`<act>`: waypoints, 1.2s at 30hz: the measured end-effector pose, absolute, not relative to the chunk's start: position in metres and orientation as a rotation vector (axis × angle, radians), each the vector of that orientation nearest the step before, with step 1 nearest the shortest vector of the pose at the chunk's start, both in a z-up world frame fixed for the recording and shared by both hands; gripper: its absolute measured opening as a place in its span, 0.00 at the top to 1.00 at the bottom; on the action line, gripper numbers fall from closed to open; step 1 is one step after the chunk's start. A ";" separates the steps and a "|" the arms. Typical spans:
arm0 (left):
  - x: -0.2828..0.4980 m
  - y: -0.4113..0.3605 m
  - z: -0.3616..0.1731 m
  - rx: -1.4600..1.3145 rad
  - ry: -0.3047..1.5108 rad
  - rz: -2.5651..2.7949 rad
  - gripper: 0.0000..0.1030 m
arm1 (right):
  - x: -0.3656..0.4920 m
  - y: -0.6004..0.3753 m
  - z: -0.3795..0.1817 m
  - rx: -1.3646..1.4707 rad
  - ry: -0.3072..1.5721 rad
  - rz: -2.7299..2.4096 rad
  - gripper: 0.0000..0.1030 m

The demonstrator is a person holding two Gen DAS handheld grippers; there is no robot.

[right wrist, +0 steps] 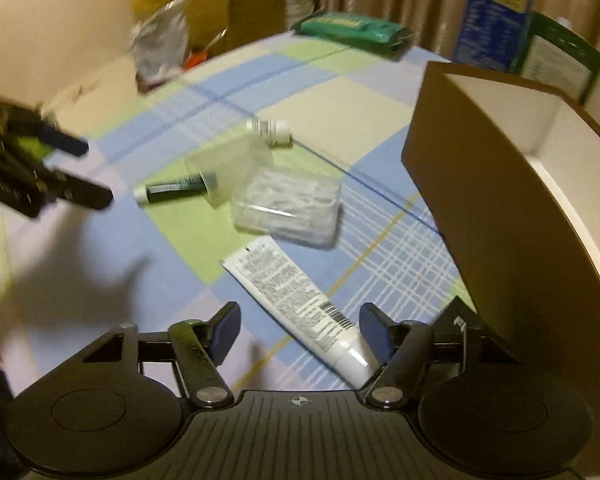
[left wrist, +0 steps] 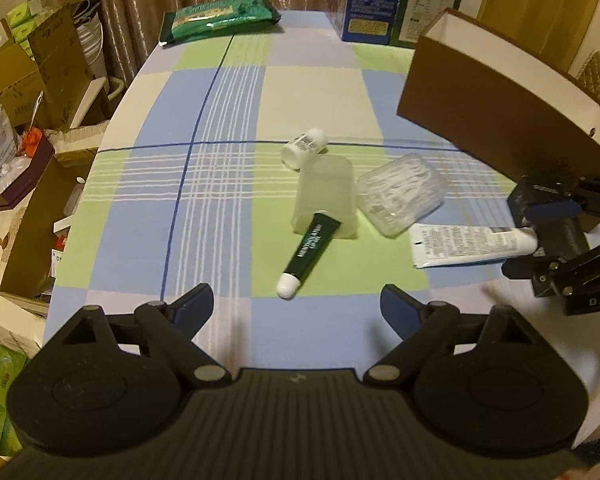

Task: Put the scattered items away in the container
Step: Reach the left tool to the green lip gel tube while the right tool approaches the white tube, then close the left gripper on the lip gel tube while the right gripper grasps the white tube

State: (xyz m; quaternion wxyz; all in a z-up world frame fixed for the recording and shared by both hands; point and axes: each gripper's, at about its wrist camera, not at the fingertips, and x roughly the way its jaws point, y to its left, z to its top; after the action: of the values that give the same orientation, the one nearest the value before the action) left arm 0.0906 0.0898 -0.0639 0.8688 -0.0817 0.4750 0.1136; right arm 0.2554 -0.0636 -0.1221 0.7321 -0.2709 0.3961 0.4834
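Both grippers' fingers [left wrist: 198, 304] gape; white tube [right wrist: 300, 300] with barcode lies between right fingers [right wrist: 226, 326].

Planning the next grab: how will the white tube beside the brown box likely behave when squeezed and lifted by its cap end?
The white tube lies flat with a crimped tail, so it is probably soft and may sag beyond the right gripper. Its round white cap end looks smooth, so it could slip or twist between the pads.
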 end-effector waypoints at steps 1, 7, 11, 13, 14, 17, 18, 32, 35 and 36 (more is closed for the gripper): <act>0.092 0.092 -0.066 -0.173 0.999 0.236 0.15 | 0.258 -0.061 -0.126 -0.615 0.874 1.066 0.40; 0.095 0.100 -0.076 -0.173 1.019 0.210 0.16 | 0.267 -0.049 -0.143 -0.673 0.940 1.063 0.47; 0.098 0.101 -0.081 -0.157 1.025 0.182 0.17 | 0.258 -0.043 -0.143 -0.674 0.979 1.057 0.51; 0.103 0.101 -0.084 -0.139 1.029 0.166 0.17 | 0.252 -0.041 -0.144 -0.663 0.999 1.039 0.52; 0.106 0.100 -0.086 -0.125 1.032 0.156 0.18 | 0.249 -0.041 -0.145 -0.651 1.011 1.023 0.53; 0.114 0.100 -0.092 -0.091 1.038 0.121 0.26 | 0.246 -0.042 -0.146 -0.579 1.064 0.932 0.57; 0.117 0.100 -0.095 -0.084 1.041 0.110 0.27 | 0.245 -0.043 -0.146 -0.553 1.075 0.906 0.57; 0.152 0.100 -0.116 -0.017 1.063 0.012 0.65 | 0.239 -0.063 -0.143 -0.368 1.112 0.781 0.59; 0.149 0.099 -0.114 -0.024 1.070 -0.001 0.87 | 0.240 -0.063 -0.142 -0.359 1.102 0.787 0.59; 0.147 0.099 -0.114 -0.029 1.075 0.001 0.87 | 0.240 -0.063 -0.142 -0.359 1.098 0.789 0.59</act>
State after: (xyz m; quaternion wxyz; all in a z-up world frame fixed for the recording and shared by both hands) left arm 0.1468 0.0993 -0.1136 0.8588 -0.0138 0.5121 0.0003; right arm 0.2396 -0.0631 -0.1421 0.7652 -0.1652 0.5054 0.3630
